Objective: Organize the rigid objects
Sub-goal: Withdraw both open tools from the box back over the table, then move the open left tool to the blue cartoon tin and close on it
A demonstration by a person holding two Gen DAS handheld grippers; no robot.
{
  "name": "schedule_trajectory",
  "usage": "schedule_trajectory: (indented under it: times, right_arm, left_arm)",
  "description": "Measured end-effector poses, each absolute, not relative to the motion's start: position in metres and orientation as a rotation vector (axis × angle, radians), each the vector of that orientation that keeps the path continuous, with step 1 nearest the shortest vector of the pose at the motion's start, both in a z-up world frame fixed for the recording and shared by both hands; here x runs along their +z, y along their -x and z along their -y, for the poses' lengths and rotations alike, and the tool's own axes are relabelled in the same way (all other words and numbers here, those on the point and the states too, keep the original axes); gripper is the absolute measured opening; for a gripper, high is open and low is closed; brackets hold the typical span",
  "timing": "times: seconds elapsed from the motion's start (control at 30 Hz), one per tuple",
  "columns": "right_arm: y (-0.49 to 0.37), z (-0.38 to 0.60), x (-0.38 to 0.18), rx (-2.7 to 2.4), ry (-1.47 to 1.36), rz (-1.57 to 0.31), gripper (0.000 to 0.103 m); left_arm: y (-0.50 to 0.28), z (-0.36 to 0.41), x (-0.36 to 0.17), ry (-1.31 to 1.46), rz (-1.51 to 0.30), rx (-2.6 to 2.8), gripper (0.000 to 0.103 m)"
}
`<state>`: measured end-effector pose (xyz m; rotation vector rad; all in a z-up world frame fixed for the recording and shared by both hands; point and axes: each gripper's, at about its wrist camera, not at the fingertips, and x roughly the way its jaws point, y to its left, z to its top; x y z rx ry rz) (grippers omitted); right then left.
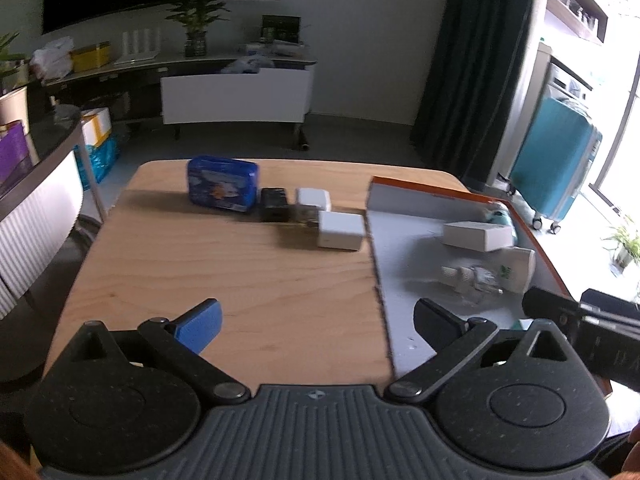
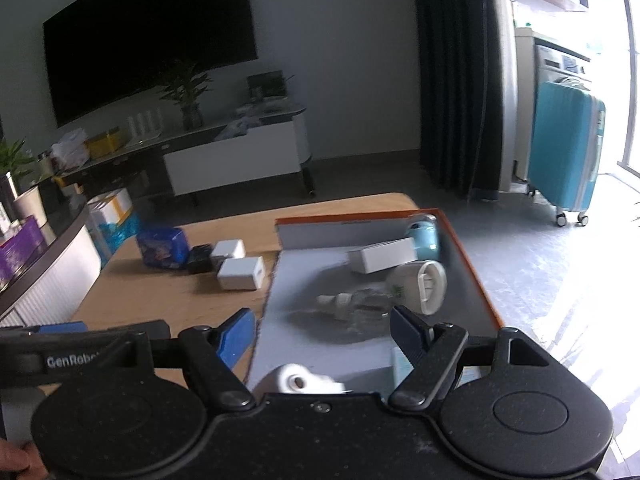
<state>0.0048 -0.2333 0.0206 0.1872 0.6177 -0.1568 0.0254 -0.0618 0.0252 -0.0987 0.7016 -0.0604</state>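
On the wooden table (image 1: 224, 264) lie a blue tin (image 1: 222, 184), a black box (image 1: 274, 203) and two white boxes (image 1: 341, 229), (image 1: 313, 199). An orange-rimmed grey tray (image 1: 404, 256) on the right holds a white box (image 1: 478, 235), a white bottle (image 1: 520, 270), a clear bottle (image 1: 474, 278) and a teal object (image 2: 423, 237). My left gripper (image 1: 320, 320) is open and empty above the table's near edge. My right gripper (image 2: 324, 336) is open over the tray's near end, above a white object (image 2: 298, 380).
A TV cabinet (image 1: 236, 96) with plants and boxes stands against the far wall. A teal suitcase (image 1: 554, 160) stands at the right by a dark curtain. A ribbed white counter (image 1: 36, 216) is at the left.
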Motion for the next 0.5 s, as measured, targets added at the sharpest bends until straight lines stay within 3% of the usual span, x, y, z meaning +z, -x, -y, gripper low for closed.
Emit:
schedule_trajectory:
  times: [0.5]
  right_arm:
    - [-0.031, 0.191, 0.011, -0.053, -0.135, -0.659, 0.089]
  left_arm:
    - [-0.033, 0.023, 0.021, 0.138, -0.703, 0.006, 0.103]
